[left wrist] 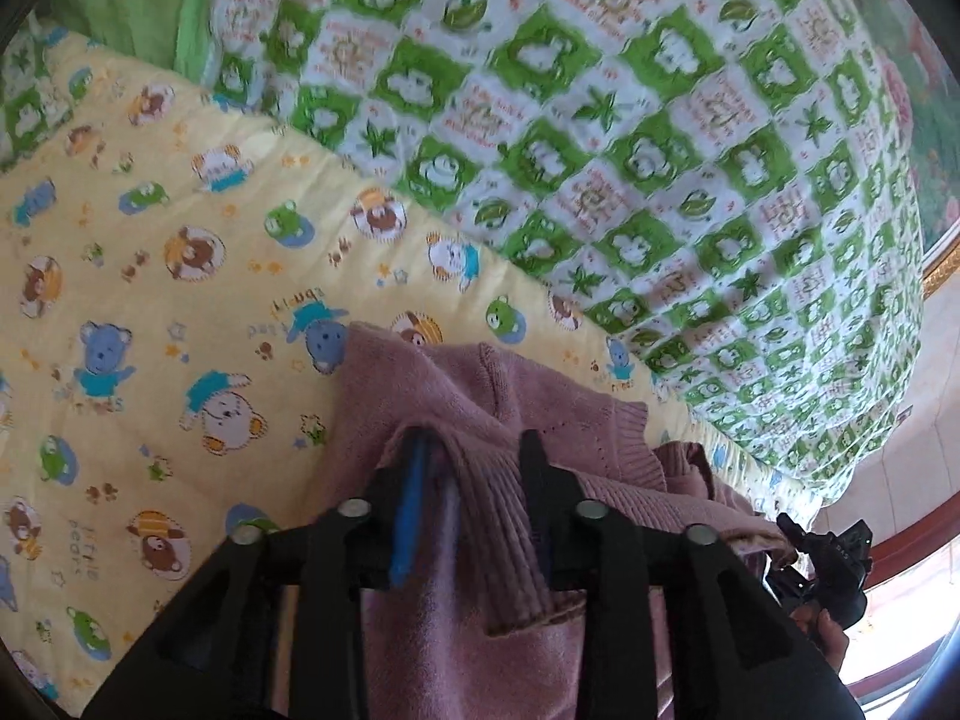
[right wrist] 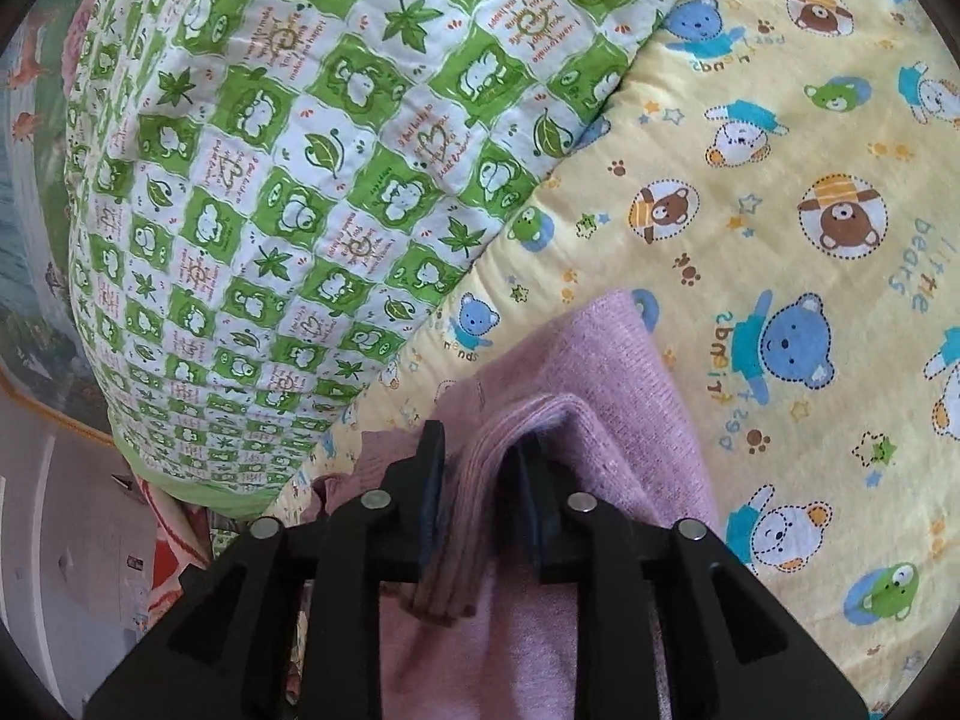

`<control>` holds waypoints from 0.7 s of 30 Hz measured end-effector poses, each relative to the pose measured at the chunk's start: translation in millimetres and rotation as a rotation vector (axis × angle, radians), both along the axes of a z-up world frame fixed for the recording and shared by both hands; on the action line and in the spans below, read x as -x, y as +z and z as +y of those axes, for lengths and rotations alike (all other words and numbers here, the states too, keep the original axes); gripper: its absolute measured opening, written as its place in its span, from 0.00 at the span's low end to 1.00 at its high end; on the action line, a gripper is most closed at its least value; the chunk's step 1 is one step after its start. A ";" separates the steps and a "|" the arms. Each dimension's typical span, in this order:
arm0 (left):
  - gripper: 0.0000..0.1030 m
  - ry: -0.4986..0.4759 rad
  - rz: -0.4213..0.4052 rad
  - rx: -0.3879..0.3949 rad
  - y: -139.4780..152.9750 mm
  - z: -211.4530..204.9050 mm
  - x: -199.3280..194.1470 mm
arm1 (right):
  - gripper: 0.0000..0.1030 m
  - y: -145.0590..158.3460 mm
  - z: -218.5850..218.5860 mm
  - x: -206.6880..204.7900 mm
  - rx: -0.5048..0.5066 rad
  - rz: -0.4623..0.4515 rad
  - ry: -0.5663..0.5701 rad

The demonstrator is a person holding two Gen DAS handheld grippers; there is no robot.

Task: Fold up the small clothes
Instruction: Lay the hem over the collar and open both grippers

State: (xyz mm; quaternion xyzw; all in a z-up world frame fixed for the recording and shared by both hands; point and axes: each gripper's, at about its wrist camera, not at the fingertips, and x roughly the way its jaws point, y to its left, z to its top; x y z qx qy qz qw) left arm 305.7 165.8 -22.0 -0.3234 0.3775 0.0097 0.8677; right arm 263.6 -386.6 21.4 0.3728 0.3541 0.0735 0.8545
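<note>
A small mauve-pink knitted sweater (left wrist: 456,396) lies on a yellow bear-print quilt (left wrist: 150,276). My left gripper (left wrist: 474,450) is shut on a ribbed edge of the sweater, which drapes down between the black fingers. In the right wrist view my right gripper (right wrist: 480,450) is shut on several folded layers of the same sweater (right wrist: 612,372), whose cloth spreads ahead and to the right on the quilt (right wrist: 780,240). The right gripper's black body also shows at the lower right of the left wrist view (left wrist: 834,564).
A puffy green-and-white checked quilt (left wrist: 630,150) lies bunched along the far side of the yellow quilt, and also shows in the right wrist view (right wrist: 270,180). Past it are the bed's edge and a light floor (right wrist: 54,540).
</note>
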 end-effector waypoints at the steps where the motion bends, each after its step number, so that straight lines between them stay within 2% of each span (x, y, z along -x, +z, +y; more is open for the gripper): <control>1: 0.39 0.008 -0.007 -0.003 5.6 2.3 4.9 | 0.31 3.5 -0.9 2.5 0.000 -0.009 -0.007; 3: 0.43 0.020 -0.019 0.000 15.3 6.1 15.4 | 0.31 8.2 -1.0 6.7 0.000 -0.016 -0.007; 8: 0.44 -0.016 -0.035 -0.041 34.6 -1.0 40.9 | 0.36 23.4 0.3 24.2 0.047 -0.046 -0.035; 12: 0.48 -0.142 -0.016 -0.076 36.2 -31.8 61.5 | 0.36 36.7 3.7 39.9 0.067 -0.079 -0.021; 16: 0.50 -0.282 0.029 -0.159 23.6 -77.1 69.3 | 0.36 41.5 31.9 53.2 0.135 -0.086 0.083; 19: 0.53 -0.343 0.058 -0.204 13.3 -106.8 68.5 | 0.38 32.9 70.5 56.6 0.243 -0.050 0.197; 21: 0.63 -0.354 0.070 -0.226 10.1 -117.8 66.5 | 0.46 24.4 97.4 56.3 0.323 -0.028 0.269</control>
